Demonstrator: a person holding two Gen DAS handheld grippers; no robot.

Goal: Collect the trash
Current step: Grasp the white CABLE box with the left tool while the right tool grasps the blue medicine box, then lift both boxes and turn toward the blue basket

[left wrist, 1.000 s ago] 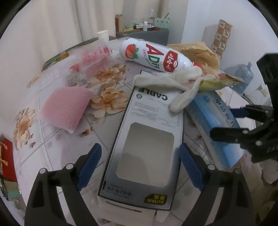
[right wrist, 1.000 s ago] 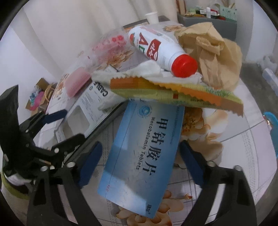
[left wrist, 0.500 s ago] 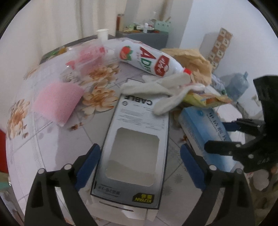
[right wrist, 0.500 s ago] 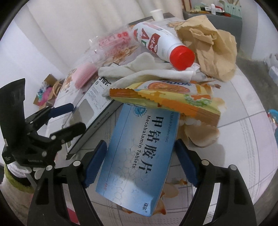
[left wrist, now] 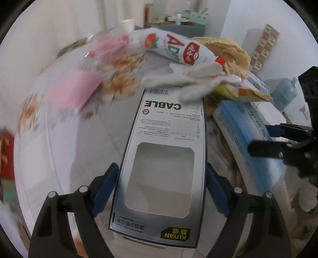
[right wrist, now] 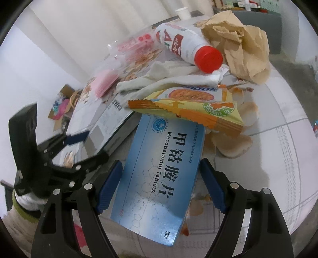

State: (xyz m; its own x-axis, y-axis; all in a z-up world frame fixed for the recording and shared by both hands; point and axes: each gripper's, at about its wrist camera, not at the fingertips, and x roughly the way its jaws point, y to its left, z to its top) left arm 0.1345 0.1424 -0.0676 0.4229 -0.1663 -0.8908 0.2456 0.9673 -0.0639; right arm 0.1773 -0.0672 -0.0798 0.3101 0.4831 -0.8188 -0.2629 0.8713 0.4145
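The round table (left wrist: 65, 139) with its flower-print cover carries everything, spreading out ahead of both claws and well past them on either side. Biggest on it is the grey cable box (left wrist: 169, 142), lying flat and running straight away from the left gripper (left wrist: 163, 184), whose blue pads sit on either side of the box's near end; the jaws are spread, and I cannot tell whether the pads touch the box's edges. Just to the right of that claw lies the blue tablet box (right wrist: 165, 174), and it sits squarely between the fingers of the right gripper (right wrist: 161, 182), which is likewise spread wide with its pads alongside the box, contact unclear. From the left camera that right gripper (left wrist: 282, 142) shows at the far right edge, over the blue tablet box (left wrist: 244, 139).

Beyond the right claw, at the far end of the blue box, an orange and yellow snack wrapper (right wrist: 190, 107) lies across it. Farther ahead a crumpled brown paper bag (right wrist: 244, 45) sits to the right, and a white drink bottle (right wrist: 182, 45) with a red cap lies on its side beside it. A white cloth (right wrist: 171, 79) is draped between the bottle and the wrapper, its end over the far end of the cable box. Ahead and left of the left claw lie a pink pad (left wrist: 73, 89) and a clear plastic packet (left wrist: 107, 45) with pink print, blurred in that view. A white paper cup (right wrist: 183, 12) stands at the table's far edge
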